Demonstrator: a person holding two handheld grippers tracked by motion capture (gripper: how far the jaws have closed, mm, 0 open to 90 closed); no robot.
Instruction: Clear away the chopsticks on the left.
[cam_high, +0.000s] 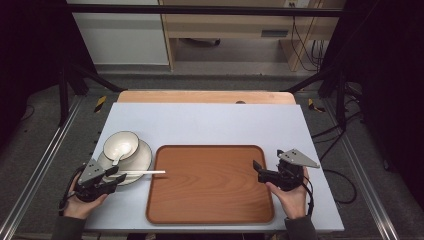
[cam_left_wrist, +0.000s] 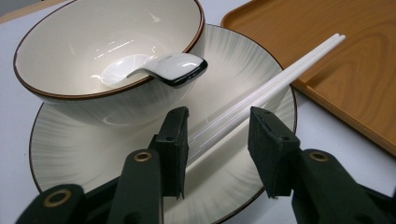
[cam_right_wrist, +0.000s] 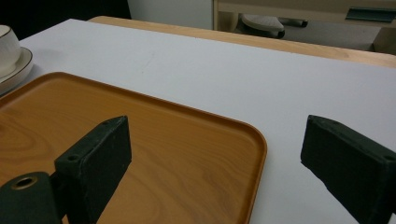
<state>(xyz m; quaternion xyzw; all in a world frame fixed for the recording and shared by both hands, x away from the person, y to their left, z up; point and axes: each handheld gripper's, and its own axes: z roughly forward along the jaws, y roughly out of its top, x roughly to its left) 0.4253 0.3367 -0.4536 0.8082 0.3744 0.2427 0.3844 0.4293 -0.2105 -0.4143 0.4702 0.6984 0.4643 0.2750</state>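
Observation:
A white bowl (cam_high: 120, 145) (cam_left_wrist: 93, 56) with a dark rim stands on a white plate (cam_high: 144, 159) (cam_left_wrist: 84, 149) at the table's left. A white spoon (cam_left_wrist: 173, 67) rests in the bowl, its handle over the rim. A pair of white chopsticks (cam_high: 149, 172) (cam_left_wrist: 271, 84) lies from the plate onto the wooden tray (cam_high: 210, 185) (cam_left_wrist: 355, 70) (cam_right_wrist: 163, 154). My left gripper (cam_high: 119, 176) (cam_left_wrist: 219, 121) is low over the plate's near edge. Its jaws stand either side of the chopsticks' near end, with a gap still visible. My right gripper (cam_high: 269, 159) (cam_right_wrist: 217, 135) is open and straddles the tray's right rim, holding nothing.
A pale mat (cam_high: 210, 120) (cam_right_wrist: 233, 74) covers the wooden table; the bare tray lies in its middle front. Black frame posts stand at both sides of the table. A person's hands hold both grippers at the front edge.

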